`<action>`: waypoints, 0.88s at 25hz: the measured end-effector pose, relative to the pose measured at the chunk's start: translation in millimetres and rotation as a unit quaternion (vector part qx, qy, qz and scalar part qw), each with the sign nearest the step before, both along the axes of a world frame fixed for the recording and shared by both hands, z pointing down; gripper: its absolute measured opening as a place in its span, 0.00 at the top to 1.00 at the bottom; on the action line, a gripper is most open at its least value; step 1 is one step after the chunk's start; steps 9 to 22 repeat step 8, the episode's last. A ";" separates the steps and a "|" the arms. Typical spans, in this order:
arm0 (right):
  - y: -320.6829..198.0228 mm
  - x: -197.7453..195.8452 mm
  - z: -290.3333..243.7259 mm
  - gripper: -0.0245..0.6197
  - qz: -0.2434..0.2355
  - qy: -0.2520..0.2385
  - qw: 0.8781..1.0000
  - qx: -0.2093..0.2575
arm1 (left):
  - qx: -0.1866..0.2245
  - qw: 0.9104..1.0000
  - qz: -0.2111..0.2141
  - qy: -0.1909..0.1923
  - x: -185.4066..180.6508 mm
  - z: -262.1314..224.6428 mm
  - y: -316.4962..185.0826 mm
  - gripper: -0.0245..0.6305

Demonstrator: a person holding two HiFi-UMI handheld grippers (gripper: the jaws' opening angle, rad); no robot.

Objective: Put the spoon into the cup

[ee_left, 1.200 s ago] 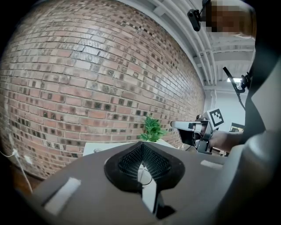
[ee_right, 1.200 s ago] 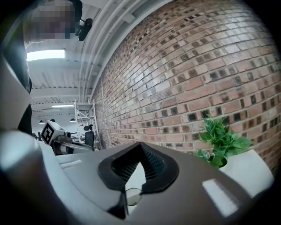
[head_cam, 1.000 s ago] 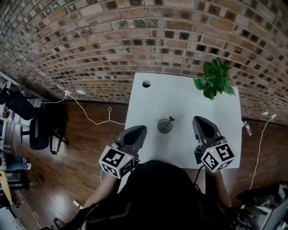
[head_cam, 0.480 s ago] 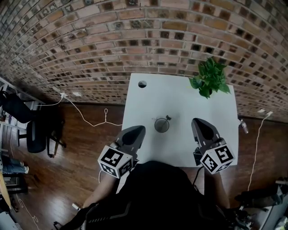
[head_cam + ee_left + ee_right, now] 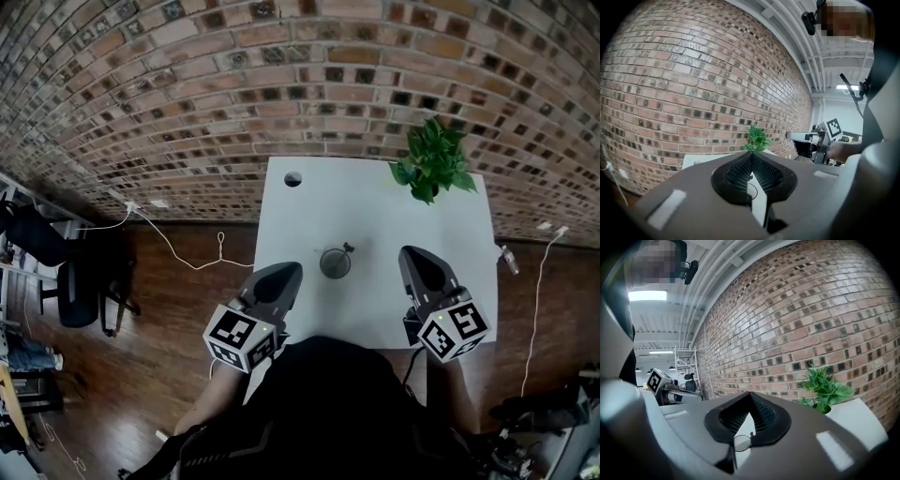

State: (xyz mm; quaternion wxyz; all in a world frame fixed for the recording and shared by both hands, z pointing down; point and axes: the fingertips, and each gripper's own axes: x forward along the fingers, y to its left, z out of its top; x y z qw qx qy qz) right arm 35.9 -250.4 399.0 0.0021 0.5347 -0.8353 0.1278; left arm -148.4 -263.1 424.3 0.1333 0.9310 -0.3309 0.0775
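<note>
Since the dark-handled spoon already stands in the small round greyish cup on the white table, nothing seems left to do. The left gripper and right gripper hang near the table's front edge, jaws pressed together on nothing.

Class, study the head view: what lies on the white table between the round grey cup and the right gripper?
Nothing: in the head view only bare white table separates the round grey cup from the right gripper.
</note>
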 end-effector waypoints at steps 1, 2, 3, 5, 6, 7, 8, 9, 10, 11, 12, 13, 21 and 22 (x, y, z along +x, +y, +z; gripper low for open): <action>0.0 0.7 -0.2 0.95 0.000 0.000 1.000 0.000 | 0.000 1.000 0.000 0.000 0.2 -0.1 0.5 0.97; 0.0 1.1 -0.4 0.95 0.000 0.000 1.000 0.000 | -0.001 1.000 -0.001 0.000 0.1 0.1 1.1 0.97; -0.1 1.3 -0.4 0.95 0.000 -0.001 1.000 0.001 | -0.002 1.000 -0.002 0.000 -0.3 0.6 1.7 0.97; -0.3 1.3 0.1 0.95 -0.003 -0.002 1.000 0.003 | -0.003 1.000 -0.004 -0.001 -1.6 1.6 2.6 0.97; -0.3 1.1 0.1 0.95 -0.004 -0.002 1.000 0.003 | -0.004 1.000 -0.005 -0.002 -2.2 2.0 3.1 0.97; -0.2 0.8 -0.2 0.95 -0.004 -0.002 1.000 0.003 | -0.005 1.000 -0.005 -0.002 -2.7 2.3 3.6 0.97; -0.1 0.6 -0.5 0.95 -0.004 -0.002 1.000 0.002 | -0.005 1.000 -0.006 -0.002 -3.1 2.6 4.0 0.97; -0.1 0.6 -0.5 0.95 -0.004 -0.002 1.000 0.002 | -0.005 1.000 -0.006 -0.002 -3.1 2.6 4.0 0.97; -0.1 0.6 -0.5 0.95 -0.004 -0.002 1.000 0.002 | -0.005 1.000 -0.006 -0.002 -3.1 2.6 4.0 0.97; -0.1 0.6 -0.5 0.95 -0.004 -0.002 1.000 0.002 | -0.005 1.000 -0.006 -0.002 -3.1 2.6 4.0 0.97; -0.1 0.6 -0.5 0.95 -0.004 -0.002 1.000 0.002 | -0.005 1.000 -0.006 -0.002 -3.1 2.6 4.0 0.97; -0.1 0.6 -0.5 0.95 -0.004 -0.002 1.000 0.002 | -0.005 1.000 -0.006 -0.002 -3.1 2.6 4.0 0.97; -0.1 0.6 -0.5 0.95 -0.004 -0.002 1.000 0.002 | -0.005 1.000 -0.006 -0.002 -3.1 2.6 4.0 0.97; -0.1 0.6 -0.5 0.95 -0.004 -0.002 1.000 0.002 | -0.005 1.000 -0.006 -0.002 -3.1 2.6 4.0 0.97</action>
